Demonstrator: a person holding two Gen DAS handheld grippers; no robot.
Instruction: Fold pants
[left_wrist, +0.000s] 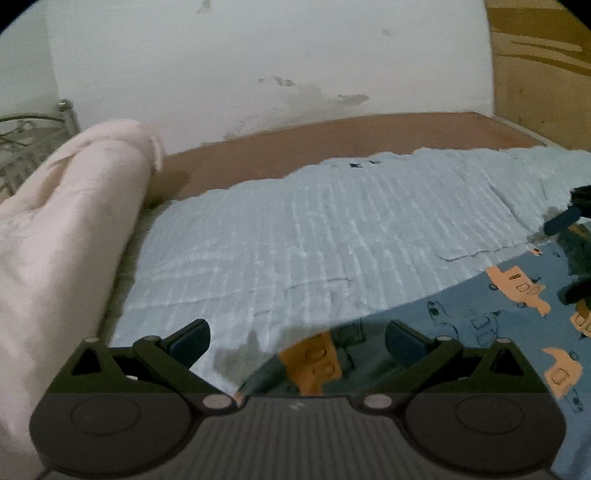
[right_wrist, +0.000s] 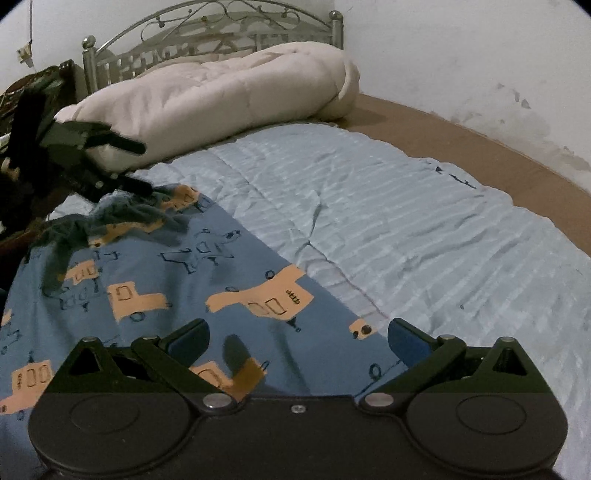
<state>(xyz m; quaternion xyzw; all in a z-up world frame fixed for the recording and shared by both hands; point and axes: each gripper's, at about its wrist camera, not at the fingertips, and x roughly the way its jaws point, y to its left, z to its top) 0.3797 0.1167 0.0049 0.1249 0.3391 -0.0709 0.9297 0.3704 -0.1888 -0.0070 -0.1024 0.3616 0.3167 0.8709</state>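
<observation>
The pants (right_wrist: 155, 280) are blue with orange truck prints and lie flat on a pale blue ribbed blanket (right_wrist: 388, 221). Their dark waistband end (right_wrist: 122, 214) is bunched at the far left in the right wrist view. In the left wrist view the pants (left_wrist: 517, 325) fill the lower right. My left gripper (left_wrist: 297, 341) is open, over the pants' edge and the blanket; it also shows in the right wrist view (right_wrist: 136, 166), by the waistband. My right gripper (right_wrist: 297, 341) is open and empty, low over the pants; its fingers (left_wrist: 565, 221) show at the left wrist view's right edge.
A rolled cream duvet (right_wrist: 221, 96) lies at the head of the bed before a metal headboard (right_wrist: 210, 37). The brown mattress (left_wrist: 332, 144) runs along a white wall (left_wrist: 258, 55). A wooden panel (left_wrist: 539, 74) stands at the far right.
</observation>
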